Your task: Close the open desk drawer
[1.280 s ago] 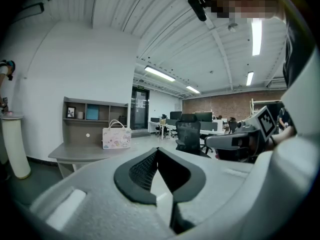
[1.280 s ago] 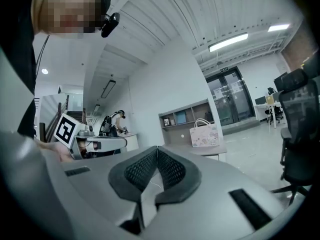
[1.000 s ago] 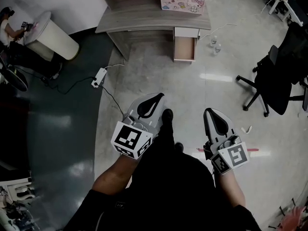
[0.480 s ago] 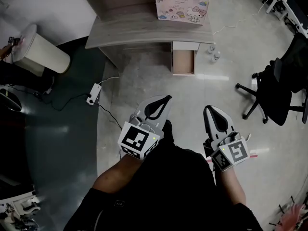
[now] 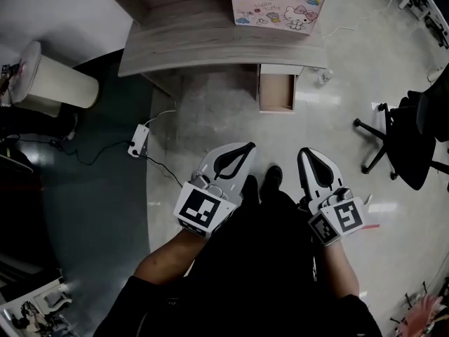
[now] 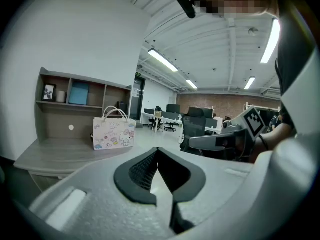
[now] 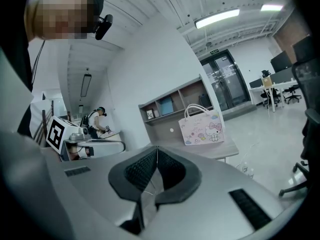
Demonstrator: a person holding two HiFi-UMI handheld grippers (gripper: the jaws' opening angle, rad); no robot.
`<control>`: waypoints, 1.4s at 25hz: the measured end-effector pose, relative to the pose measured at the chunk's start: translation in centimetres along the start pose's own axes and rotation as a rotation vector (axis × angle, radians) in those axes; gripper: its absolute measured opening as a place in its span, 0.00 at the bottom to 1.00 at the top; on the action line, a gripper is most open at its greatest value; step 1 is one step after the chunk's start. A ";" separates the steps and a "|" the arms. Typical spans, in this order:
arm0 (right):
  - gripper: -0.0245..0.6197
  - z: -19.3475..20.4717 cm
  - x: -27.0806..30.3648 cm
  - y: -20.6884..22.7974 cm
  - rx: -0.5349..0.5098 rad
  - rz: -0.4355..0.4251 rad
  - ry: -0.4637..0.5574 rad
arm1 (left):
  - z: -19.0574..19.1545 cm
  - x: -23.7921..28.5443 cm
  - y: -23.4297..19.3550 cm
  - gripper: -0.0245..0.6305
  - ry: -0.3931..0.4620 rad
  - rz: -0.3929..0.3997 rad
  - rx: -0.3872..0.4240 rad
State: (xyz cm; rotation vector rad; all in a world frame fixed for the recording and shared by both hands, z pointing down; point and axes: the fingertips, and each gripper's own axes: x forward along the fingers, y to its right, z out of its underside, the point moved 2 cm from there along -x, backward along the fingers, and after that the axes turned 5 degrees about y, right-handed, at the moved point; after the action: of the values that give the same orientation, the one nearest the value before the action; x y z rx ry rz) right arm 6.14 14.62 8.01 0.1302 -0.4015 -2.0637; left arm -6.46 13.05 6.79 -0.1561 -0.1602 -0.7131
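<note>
A grey wooden desk (image 5: 210, 37) stands ahead in the head view. Its drawer (image 5: 277, 91) hangs pulled out under the desk's right end, showing a pale wooden inside. My left gripper (image 5: 245, 146) is shut and empty, held low in front of me, well short of the desk. My right gripper (image 5: 306, 152) is shut and empty too, beside it on the right. In the left gripper view the desk (image 6: 55, 156) lies at the left behind the closed jaws. In the right gripper view the desk (image 7: 215, 149) lies ahead; the drawer is hidden in both gripper views.
A pink cartoon-printed bag (image 5: 277, 4) stands on the desk's right part. A black office chair (image 5: 414, 142) is at the right, a white round bin (image 5: 52, 83) at the left, and a power strip (image 5: 139, 139) with cable lies on the floor. Bottles (image 5: 324, 76) sit by the drawer.
I have walked toward the desk: it and the drawer have come closer and lower in the head view. Both grippers moved forward with me and stayed shut.
</note>
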 end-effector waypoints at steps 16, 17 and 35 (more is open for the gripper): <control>0.06 1.8 9.3 15.0 0.060 -0.036 -0.087 | 2.8 17.8 -6.0 0.05 -0.080 -0.035 -0.033; 0.06 2.1 9.8 15.8 0.061 -0.038 -0.093 | 3.2 18.6 -6.2 0.05 -0.086 -0.035 -0.036; 0.06 20.5 19.0 21.2 0.132 -0.056 -0.270 | 24.2 24.7 -15.2 0.05 -0.222 -0.109 -0.180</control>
State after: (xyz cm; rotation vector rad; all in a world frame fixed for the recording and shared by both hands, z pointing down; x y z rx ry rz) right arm 8.79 -6.72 35.77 -0.0596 -0.7071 -2.1160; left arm -0.34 -9.20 36.64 -0.4014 -0.3183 -0.8183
